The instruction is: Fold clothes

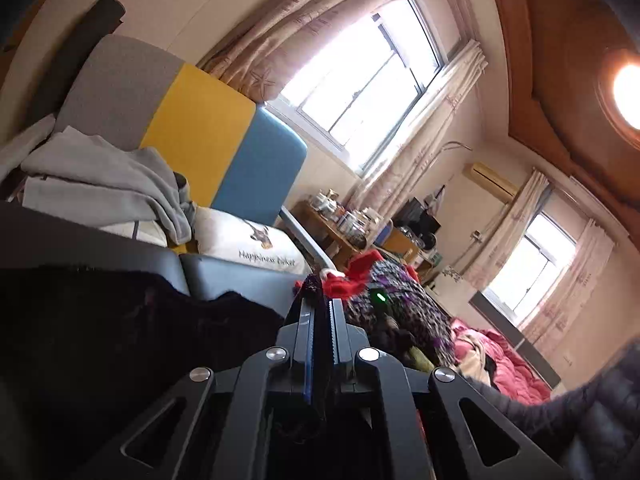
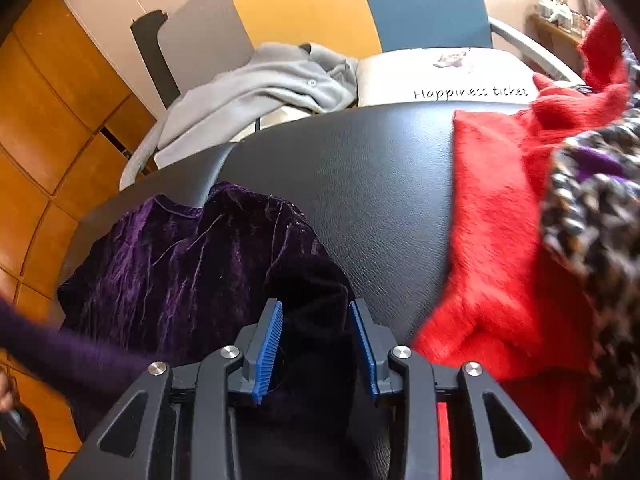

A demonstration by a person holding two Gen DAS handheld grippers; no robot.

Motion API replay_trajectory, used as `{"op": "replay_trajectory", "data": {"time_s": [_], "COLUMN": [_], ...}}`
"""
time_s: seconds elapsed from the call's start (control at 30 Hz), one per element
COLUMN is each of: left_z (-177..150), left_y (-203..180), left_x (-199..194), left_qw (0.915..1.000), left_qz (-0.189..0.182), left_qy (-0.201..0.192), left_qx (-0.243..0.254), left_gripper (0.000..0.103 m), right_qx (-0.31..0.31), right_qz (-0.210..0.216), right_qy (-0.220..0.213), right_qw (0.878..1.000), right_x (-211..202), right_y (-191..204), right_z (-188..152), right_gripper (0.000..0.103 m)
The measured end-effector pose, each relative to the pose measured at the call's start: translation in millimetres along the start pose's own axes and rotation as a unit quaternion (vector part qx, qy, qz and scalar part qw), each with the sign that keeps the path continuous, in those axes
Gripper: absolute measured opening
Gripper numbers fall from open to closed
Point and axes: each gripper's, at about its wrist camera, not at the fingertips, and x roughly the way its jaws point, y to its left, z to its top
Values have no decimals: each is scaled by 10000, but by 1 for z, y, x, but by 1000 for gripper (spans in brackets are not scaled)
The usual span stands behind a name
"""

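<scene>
Here, left gripper (image 1: 322, 312) clamped on dark velvet edge; right gripper (image 2: 316, 316) half open astride purple velvet garment (image 2: 180, 264), lower center, for fold.

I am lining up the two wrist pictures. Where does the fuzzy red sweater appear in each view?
Left wrist view: the fuzzy red sweater is a small red patch at centre, just beyond the gripper tips, under the leopard-print garment.
Right wrist view: it fills the right side, spread on the black padded surface.
Shared landmark: the white pillow printed "Happiness ticket".
</scene>
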Motion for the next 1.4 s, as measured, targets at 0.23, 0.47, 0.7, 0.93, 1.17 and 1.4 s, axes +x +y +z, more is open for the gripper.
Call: {"op": "replay_trajectory", "data": {"time_s": [0.23, 0.47, 0.7, 0.93, 1.17, 1.4], "left_z": [-20, -9, 0, -22, -20, 4], "left_y": [-34, -52, 10, 49, 56, 51], "left_x": [-35, -59, -29, -32, -47, -53], "left_qw": [9989, 9969, 9956, 9924, 9925, 9922], "left_qz": [-396, -444, 808, 1144, 1173, 1240], "left_qy": [-51, -328, 140, 457, 291, -25], "left_qx": [241, 560, 461, 7, -157, 136], "left_gripper": [6, 7, 7, 7, 7, 7], "right_qx": [-93, -26, 577, -1057, -2068, -1703], "right_qz": [-231, -401, -460, -627, -1636, -1802], "right_qy": [311, -764, -1215, -579, -302, -184], "right_qw": [9992, 9963, 9898, 9907, 9641, 9686], "right_x": [22, -30, -52, -38, 1, 12], "right_y": [5, 7, -30, 25, 62, 50], "right_z": [1, 6, 27, 0, -20, -9], "right_gripper": [12, 5, 9, 31, 39, 6]}}
